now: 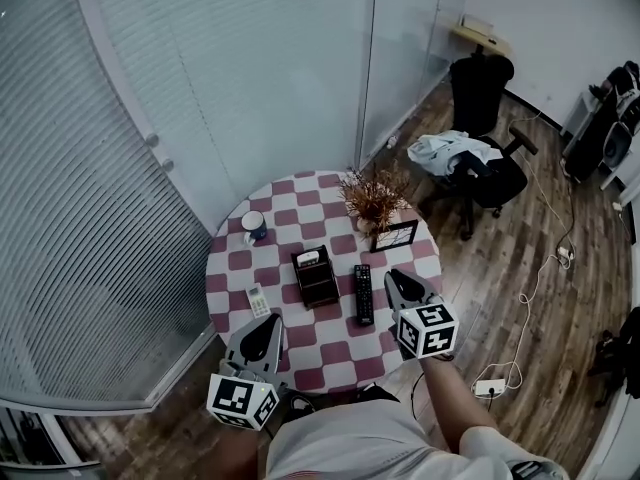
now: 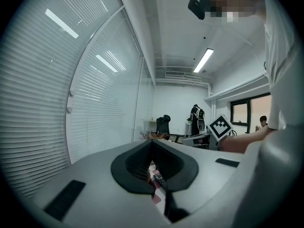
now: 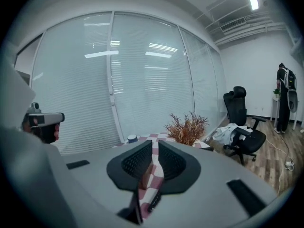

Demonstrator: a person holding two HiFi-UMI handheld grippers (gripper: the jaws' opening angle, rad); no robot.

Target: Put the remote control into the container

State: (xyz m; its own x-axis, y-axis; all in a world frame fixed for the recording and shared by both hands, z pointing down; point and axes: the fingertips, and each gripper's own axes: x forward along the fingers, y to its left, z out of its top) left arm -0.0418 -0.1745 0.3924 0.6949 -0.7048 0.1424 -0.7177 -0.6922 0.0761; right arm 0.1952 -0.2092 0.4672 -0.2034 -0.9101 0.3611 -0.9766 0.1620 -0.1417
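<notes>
Two remotes lie on the round checkered desk (image 1: 330, 353), so which one the task means is a judgement. The black remote (image 1: 363, 294) seems the likelier, since the right tongs (image 1: 392, 274) hang just beside it.

In the head view this remote lies flat on the cloth, its long axis running from 12 to 6 o'clock. It sits at 9 o'clock of the right tongs' tips, close but apart from them. The right tongs are clenched on nothing. The thin slit between them in the right gripper view shows only cloth and a dark strip low down, probably this remote. To take it they would need to release and straddle its narrow width, across the long axis.

The white remote (image 1: 258, 300) is smaller and leans slightly toward 11 o'clock. The left tongs (image 1: 268, 320) are near it, at its 6 o'clock, with their tips meeting and nothing held. That hand is well apart from the black remote.

Between the two remotes stands the container (image 1: 315, 275), a dark open box just at 10 o'clock of the black remote. Something white already lies in its far part; what it is cannot be told.

Farther out are a mug (image 1: 254, 226) at 11 o'clock, and a dried plant (image 1: 372, 196) and a picture frame (image 1: 394, 235) toward 1 o'clock.
</notes>
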